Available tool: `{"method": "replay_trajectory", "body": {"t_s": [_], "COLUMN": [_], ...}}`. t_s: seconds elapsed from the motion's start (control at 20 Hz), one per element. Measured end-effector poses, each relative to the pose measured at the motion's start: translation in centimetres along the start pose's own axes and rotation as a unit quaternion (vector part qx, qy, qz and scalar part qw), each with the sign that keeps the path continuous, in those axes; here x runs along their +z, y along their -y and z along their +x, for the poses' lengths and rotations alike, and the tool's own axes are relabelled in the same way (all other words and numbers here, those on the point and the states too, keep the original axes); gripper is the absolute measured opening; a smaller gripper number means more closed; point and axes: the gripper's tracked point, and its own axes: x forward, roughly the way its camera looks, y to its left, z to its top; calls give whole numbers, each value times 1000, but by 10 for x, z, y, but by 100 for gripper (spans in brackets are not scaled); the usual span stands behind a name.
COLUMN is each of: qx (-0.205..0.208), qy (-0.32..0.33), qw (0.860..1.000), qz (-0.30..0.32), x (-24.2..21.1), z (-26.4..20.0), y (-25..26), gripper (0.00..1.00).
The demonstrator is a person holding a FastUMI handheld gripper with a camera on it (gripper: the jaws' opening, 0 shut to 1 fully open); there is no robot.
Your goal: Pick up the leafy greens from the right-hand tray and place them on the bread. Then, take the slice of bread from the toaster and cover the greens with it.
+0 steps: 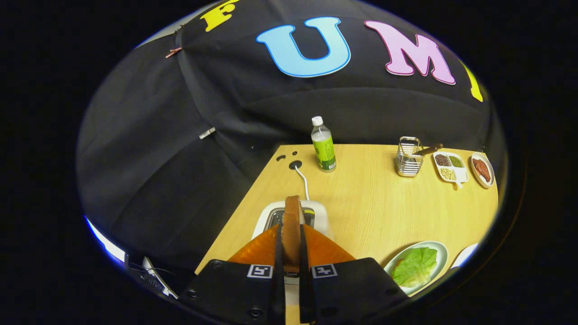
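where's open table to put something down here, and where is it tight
The widest bare stretch of table lies between the bottle, the wire holder and the plate of greens. The far corner is crowded: holder, divided dish and small plate sit close together. The tongs are shut on the bread slice above the toaster.

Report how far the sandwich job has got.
Done, it seems: the green lettuce leaf lies on the pale round plate, right of the tongs; whether bread sits under it is hard to tell. In hand: the tongs are shut on the brown-crusted bread slice, held upright at the white toaster. Left: carry the slice over and lay it on the leaf.
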Motion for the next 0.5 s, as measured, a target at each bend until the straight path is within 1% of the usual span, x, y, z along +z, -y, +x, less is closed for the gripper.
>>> {"method": "replay_trajectory", "body": {"t_s": [0.2,0.5], "qx": [22,41], "qy": [29,54], "qw": [999,997], "qz": [12,23], "x": [32,57], "z": [-30,-81], "y": [0,22], "gripper": [16,16]}}
